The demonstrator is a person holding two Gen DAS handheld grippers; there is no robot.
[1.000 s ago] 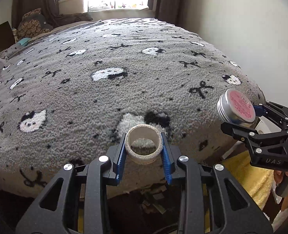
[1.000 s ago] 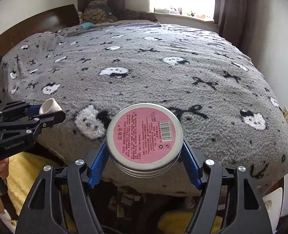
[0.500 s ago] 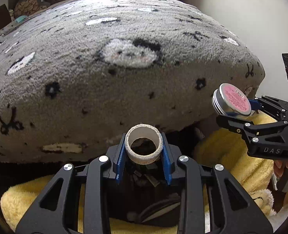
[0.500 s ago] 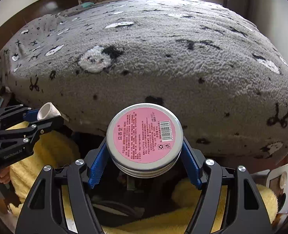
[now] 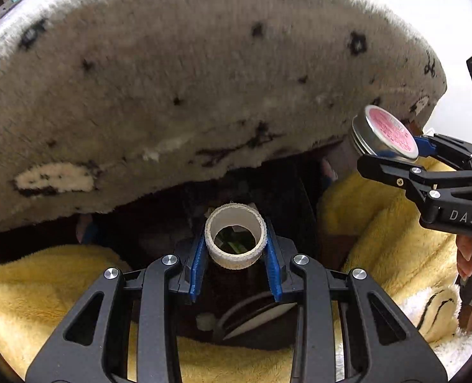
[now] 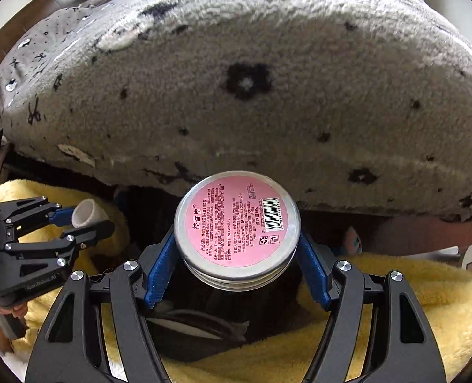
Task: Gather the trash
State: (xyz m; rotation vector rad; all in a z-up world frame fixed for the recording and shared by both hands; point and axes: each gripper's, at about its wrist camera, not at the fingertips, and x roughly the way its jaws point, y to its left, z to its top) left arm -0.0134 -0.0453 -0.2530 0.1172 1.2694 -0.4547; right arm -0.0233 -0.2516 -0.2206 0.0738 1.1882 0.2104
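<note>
Holding both pieces of trash near the foot of the grey blanket (image 5: 204, 79), I have my left gripper (image 5: 236, 249) clamped on the empty tape roll (image 5: 235, 239) and my right gripper (image 6: 237, 249) clamped on the pink-labelled tin (image 6: 236, 223). Below and between the yellow towel (image 5: 44, 287) folds sits a dark opening (image 5: 245, 319), which I judge to be the bin. To do this well, I should centre each item over that gap, the right one further left, before letting go, so nothing lands on the towel.
</note>
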